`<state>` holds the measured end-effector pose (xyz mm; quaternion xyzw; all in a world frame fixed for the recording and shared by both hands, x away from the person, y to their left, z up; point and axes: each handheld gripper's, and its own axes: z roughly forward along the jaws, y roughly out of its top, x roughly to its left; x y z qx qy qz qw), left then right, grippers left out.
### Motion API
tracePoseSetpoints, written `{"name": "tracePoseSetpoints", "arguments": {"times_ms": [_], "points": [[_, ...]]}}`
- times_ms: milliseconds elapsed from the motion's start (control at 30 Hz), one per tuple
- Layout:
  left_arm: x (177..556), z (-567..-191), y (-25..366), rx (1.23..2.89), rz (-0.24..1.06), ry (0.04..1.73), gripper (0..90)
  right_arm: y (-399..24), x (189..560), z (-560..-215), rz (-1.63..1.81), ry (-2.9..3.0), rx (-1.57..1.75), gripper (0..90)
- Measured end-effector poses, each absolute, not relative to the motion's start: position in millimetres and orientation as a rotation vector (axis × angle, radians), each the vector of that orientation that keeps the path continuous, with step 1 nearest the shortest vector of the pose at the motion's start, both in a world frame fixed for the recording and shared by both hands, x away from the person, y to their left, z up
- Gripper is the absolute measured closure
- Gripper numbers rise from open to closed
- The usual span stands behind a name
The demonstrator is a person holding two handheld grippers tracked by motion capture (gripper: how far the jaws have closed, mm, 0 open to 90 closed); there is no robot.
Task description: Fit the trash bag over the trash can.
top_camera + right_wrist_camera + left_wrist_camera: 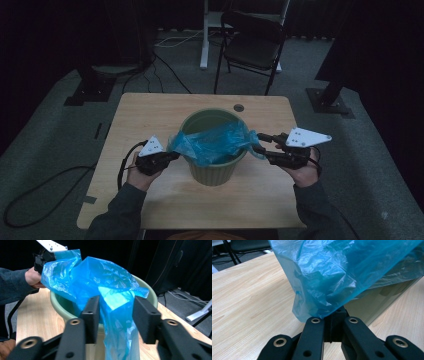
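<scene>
A pale green bin (215, 172) stands in the middle of the wooden table (150, 115). A crumpled blue plastic bag (215, 142) lies in its mouth and spills over the rim on both sides. My left gripper (172, 156) is at the bin's left side, shut on the bag's edge (322, 290); the jaws meet (336, 313) under the plastic beside the bin wall (377, 306). At the bin's right side, my right gripper (259, 142) is open. The bag (117, 307) hangs down between its two jaws (118, 315), over the bin rim (151, 293).
A cable hole (238, 107) sits in the table behind the bin. Beyond the table are a black folding chair (252, 42), a white desk leg (204, 35), dark stand bases (330, 102) and cables (165, 70) on the grey floor.
</scene>
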<state>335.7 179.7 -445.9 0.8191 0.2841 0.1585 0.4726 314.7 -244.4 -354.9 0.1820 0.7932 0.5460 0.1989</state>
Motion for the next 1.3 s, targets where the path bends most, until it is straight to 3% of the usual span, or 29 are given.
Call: {"name": "tracePoseSetpoints", "arguments": {"times_ms": [33, 100, 133, 300, 967, 1233, 1300], "points": [[336, -446, 180, 2.005, 0.388, 0.695, 90.0, -244, 315, -355, 1.527, 2.219, 0.509, 59.5], [336, -446, 180, 2.006, 0.390, 0.698, 90.0, -242, 322, -357, 1.515, 2.233, 0.521, 77.4], [336, -446, 181, 2.007, 0.391, 0.700, 90.0, -241, 324, -357, 1.518, 2.239, 0.526, 80.9], [336, -447, 181, 2.004, 0.396, 0.703, 90.0, -243, 338, -360, 1.502, 2.244, 0.616, 89.5], [336, -445, 194, 1.981, 0.434, 0.732, 90.0, -259, 403, -384, 1.374, 2.236, 1.011, 90.0], [336, -441, 200, 1.957, 0.456, 0.749, 89.9, -257, 412, -390, 1.295, 2.240, 1.118, 90.0], [335, -441, 200, 1.956, 0.455, 0.748, 89.8, -257, 411, -389, 1.308, 2.246, 1.108, 85.9]]}}
